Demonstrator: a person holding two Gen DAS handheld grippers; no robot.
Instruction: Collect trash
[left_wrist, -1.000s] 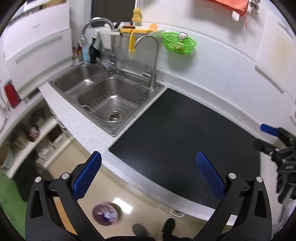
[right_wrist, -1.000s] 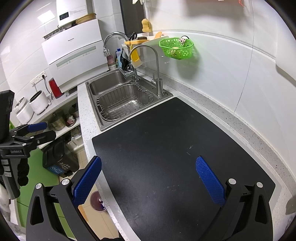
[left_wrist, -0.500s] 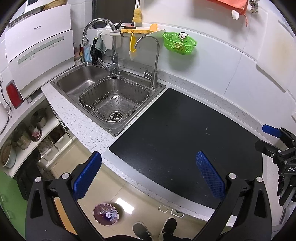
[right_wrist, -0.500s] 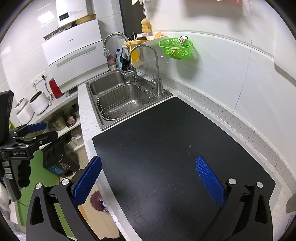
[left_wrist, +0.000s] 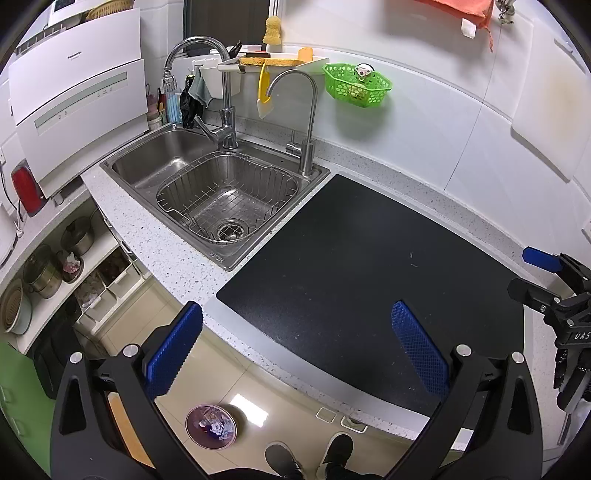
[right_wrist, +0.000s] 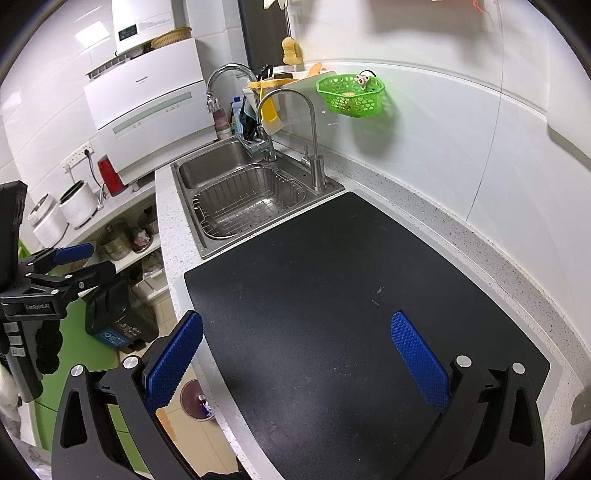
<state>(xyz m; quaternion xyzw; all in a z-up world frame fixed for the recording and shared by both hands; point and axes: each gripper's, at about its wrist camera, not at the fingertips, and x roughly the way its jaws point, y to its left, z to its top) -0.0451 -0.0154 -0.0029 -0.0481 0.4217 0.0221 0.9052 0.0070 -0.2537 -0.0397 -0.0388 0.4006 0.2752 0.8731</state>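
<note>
Both tools are spread and hold nothing: the left tool (left_wrist: 297, 350) hangs over the worktop (left_wrist: 147, 236) edge, the right tool (right_wrist: 297, 360) over the black mat (right_wrist: 332, 295). The only trash visible on the mat is a few tiny scraps (right_wrist: 376, 295) at frame centre. They look light and flimsy, so pinch them squarely from above. A bin (left_wrist: 211, 427) with litter sits on the floor, lower left.

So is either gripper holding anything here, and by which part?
Nothing is held. The left gripper and right gripper are both open, with only the black mat and floor between their fingers.
</note>
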